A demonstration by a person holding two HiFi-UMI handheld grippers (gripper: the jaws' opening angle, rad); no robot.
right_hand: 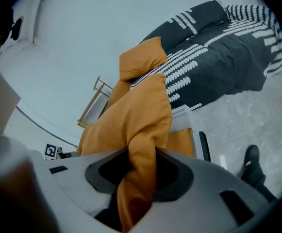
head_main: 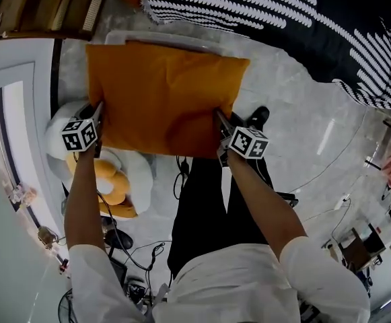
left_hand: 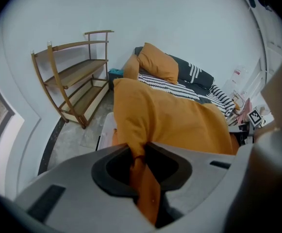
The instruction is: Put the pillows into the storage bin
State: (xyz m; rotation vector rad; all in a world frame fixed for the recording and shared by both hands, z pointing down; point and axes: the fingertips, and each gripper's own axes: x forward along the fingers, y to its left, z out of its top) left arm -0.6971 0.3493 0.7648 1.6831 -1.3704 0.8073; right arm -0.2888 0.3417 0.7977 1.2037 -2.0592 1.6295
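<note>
An orange pillow (head_main: 161, 96) hangs between my two grippers, above a white storage bin whose rim (head_main: 134, 38) shows just beyond the pillow's far edge. My left gripper (head_main: 99, 113) is shut on the pillow's near left corner, with a fold of orange cloth (left_hand: 141, 178) pinched between the jaws. My right gripper (head_main: 220, 123) is shut on the near right corner, the bunched cloth (right_hand: 136, 178) filling its jaws. In the right gripper view another orange cushion (right_hand: 182, 142) lies inside the bin (right_hand: 195, 130). The pillow hides most of the bin.
A bed with a black and white blanket (head_main: 303, 19) lies beyond the bin, with another orange pillow (left_hand: 157, 64) on it. A wooden shelf (left_hand: 75, 81) stands against the wall at the left. A white and yellow plush (head_main: 111, 177) and cables lie on the floor by my legs.
</note>
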